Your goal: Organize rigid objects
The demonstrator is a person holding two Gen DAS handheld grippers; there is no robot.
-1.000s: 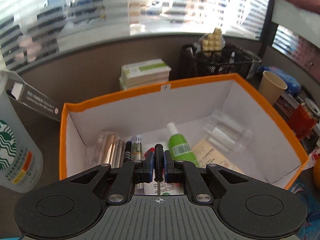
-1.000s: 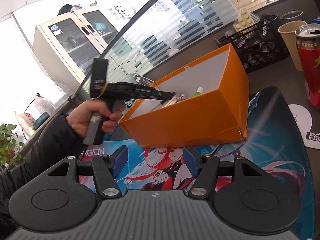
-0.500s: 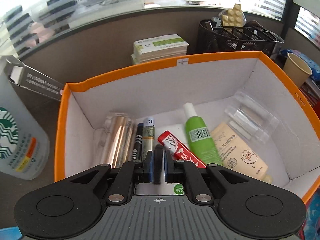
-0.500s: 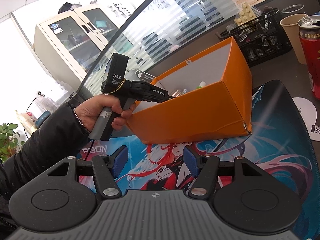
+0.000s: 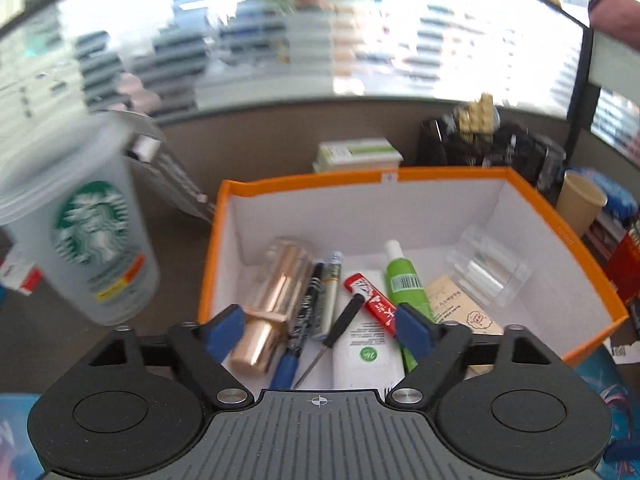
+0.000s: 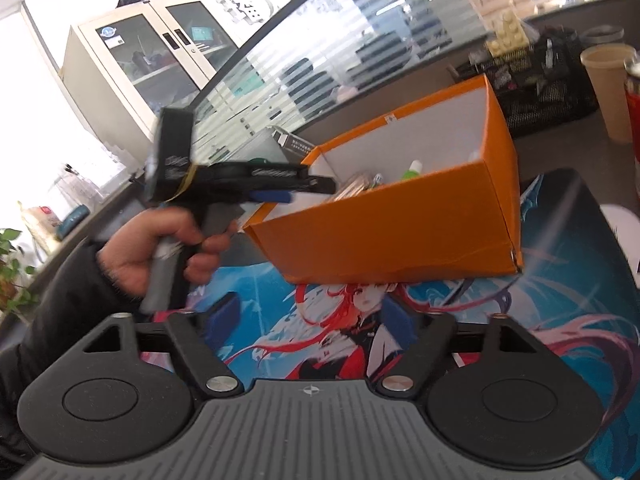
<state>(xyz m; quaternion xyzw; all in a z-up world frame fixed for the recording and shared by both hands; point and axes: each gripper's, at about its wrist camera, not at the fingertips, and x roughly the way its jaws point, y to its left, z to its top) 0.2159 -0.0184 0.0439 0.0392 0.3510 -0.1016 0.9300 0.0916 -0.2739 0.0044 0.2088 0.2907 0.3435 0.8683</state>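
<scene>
The orange box (image 5: 560,236) with white walls holds a rose-gold tube (image 5: 276,300), a black pen (image 5: 306,308), a red tube (image 5: 370,298), a green bottle (image 5: 404,280), a white bottle (image 5: 366,352) and a clear case (image 5: 488,272). A black-handled screwdriver (image 5: 342,322) lies loose among them. Above the box's near edge, my left gripper (image 5: 318,330) has its jaws opening wide and its pads touch nothing. In the right wrist view a hand holds that left gripper (image 6: 316,188) at the box (image 6: 400,240). My right gripper (image 6: 314,316) hovers over the printed mat (image 6: 560,280), jaws opening, nothing between them.
A frosted Starbucks cup (image 5: 92,240) stands left of the box. Behind the box are stacked green-and-white cartons (image 5: 358,154) and a black mesh organizer (image 5: 480,148). A paper cup (image 6: 608,92) and a red can (image 6: 634,120) stand at the right.
The left jaws were shut on the screwdriver over the box; they have sprung apart and the screwdriver lies inside. The left gripper drew back and up. The right jaws widened.
</scene>
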